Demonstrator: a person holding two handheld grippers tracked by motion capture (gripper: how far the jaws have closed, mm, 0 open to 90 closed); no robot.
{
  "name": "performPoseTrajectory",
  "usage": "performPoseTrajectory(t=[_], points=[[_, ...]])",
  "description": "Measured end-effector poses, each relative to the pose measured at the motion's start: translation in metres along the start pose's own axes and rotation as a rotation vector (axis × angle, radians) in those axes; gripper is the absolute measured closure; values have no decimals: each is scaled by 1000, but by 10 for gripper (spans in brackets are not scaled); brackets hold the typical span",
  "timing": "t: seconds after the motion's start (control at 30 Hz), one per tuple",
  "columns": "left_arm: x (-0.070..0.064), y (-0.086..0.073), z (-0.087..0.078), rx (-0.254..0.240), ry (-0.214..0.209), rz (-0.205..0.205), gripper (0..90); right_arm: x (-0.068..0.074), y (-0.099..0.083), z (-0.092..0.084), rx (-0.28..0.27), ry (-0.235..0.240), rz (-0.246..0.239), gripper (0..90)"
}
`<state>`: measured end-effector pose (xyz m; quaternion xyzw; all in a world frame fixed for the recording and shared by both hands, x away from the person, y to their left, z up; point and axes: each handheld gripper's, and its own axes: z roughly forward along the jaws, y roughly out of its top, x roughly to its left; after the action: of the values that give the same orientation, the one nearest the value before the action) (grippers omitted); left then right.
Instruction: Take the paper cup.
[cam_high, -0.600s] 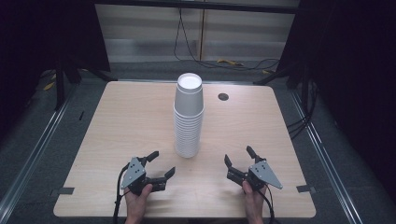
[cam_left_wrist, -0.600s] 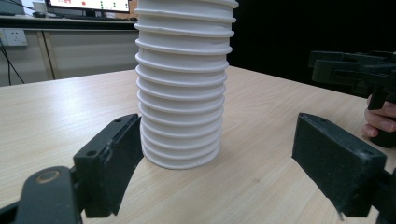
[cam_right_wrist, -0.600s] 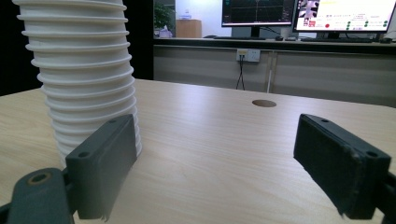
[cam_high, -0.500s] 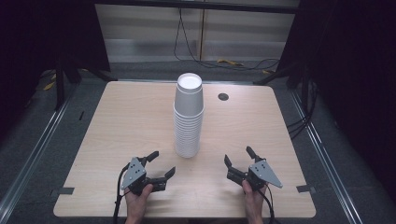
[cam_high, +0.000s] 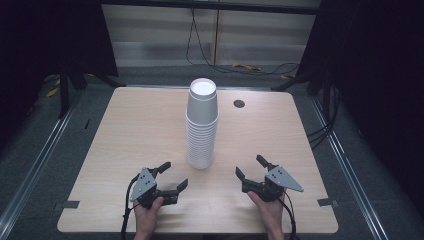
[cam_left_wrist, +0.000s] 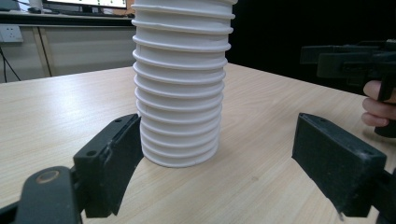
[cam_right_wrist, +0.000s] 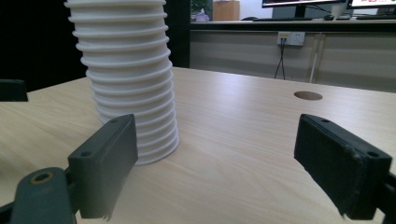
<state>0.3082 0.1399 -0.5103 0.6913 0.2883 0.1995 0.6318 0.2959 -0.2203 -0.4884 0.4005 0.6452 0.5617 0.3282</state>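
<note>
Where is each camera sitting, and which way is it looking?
High view: above the near table edge, looking forward and down on the cup stack; both hands show, with the left hand-held gripper and right hand-held gripper.
Left gripper view: rides that hand-held gripper low over the table, facing the stack between its open jaws; the other hand's fingers show.
Right gripper view: same, from the other side, jaws open.
All three share the stack.

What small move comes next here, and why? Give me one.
Probably raise the left gripper toward the top of the stack of white paper cups. Both it and the right gripper rest low at the table with jaws open and empty, the upside-down stack standing untouched between them, so the top cup is the only one free to lift.
</note>
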Motion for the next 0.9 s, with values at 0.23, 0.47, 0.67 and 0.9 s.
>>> performPoseTrajectory(t=[0.23, 0.47, 0.67, 0.9], points=[[-1, 0, 0, -6, 0, -3, 159, 0, 12, 0, -3, 60, 15, 140], [-1, 0, -1, -3, 0, 9, 159, 5, 23, 4, 20, 126, 17, 134], [0, 0, -1, -6, -8, 9, 159, 7, 33, 8, 38, 167, 33, 135], [-1, -1, -1, -10, -12, 13, 159, 5, 51, 13, 66, 218, 42, 140]])
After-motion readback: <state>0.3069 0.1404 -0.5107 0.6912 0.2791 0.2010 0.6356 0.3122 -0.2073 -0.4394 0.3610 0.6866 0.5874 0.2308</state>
